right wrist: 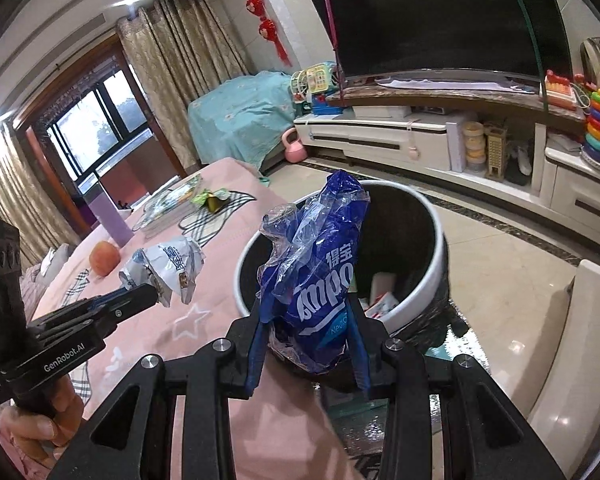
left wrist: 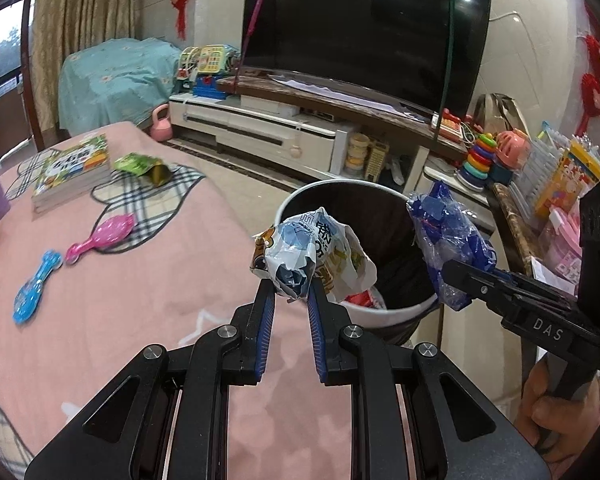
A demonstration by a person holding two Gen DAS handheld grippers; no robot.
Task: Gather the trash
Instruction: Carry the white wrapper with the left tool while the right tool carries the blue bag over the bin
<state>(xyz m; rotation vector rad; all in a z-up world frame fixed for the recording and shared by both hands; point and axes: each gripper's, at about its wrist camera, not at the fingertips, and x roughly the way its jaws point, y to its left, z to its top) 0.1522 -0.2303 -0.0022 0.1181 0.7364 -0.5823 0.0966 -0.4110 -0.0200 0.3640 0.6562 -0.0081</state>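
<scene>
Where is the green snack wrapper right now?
The green snack wrapper lies on the pink bedcover, far left in the left wrist view, just right of the stack of books and beyond the pink hairbrush.

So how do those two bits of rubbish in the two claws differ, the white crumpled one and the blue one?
The white wrapper is opaque, printed and scrunched into a ball; the blue plastic bag is partly see-through, longer and loosely crumpled. The left gripper pinches the wrapper at its tips with jaws nearly together; the right gripper has wider-set jaws around the bulkier bag. Both are gripped above or near the trash bin.
</scene>
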